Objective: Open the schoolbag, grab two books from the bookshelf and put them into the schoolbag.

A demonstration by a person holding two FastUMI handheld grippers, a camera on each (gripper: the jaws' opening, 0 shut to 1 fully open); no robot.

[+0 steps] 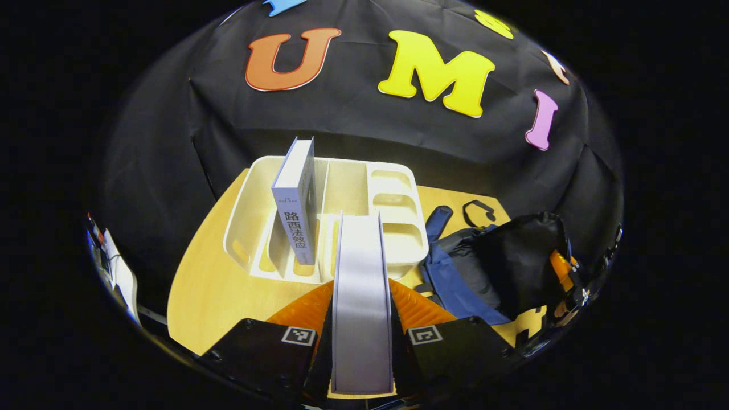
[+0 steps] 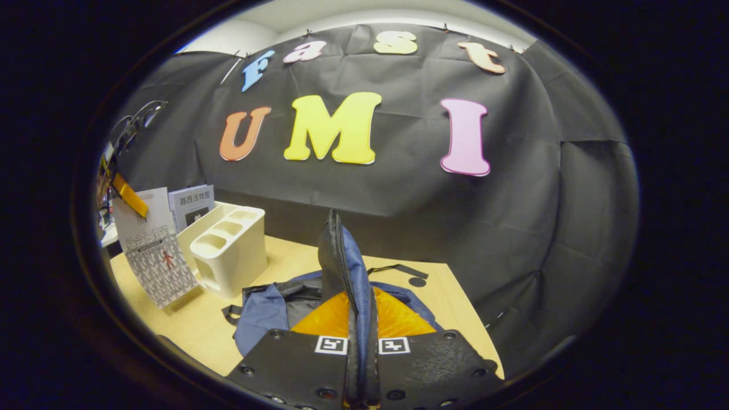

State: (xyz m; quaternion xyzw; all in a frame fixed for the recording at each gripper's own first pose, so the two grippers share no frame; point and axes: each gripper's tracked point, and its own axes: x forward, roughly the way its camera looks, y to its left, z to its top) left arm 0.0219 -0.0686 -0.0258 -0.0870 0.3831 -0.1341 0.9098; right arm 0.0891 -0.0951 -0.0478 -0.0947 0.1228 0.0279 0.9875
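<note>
Book (image 1: 361, 296) one sits clamped between your left gripper (image 1: 362, 336) fingers, clear of the shelf (image 1: 398, 171). Right gripper (image 2: 360, 319) pinches the bag (image 2: 267, 310) flap up. Next: swing the book over the opening beyond your right fingers.

Staged recording booth, not a home: black cloth wall (image 2: 512, 216) fills the upper frame, behind a bare wooden table (image 1: 216, 296) at lower centre.
</note>
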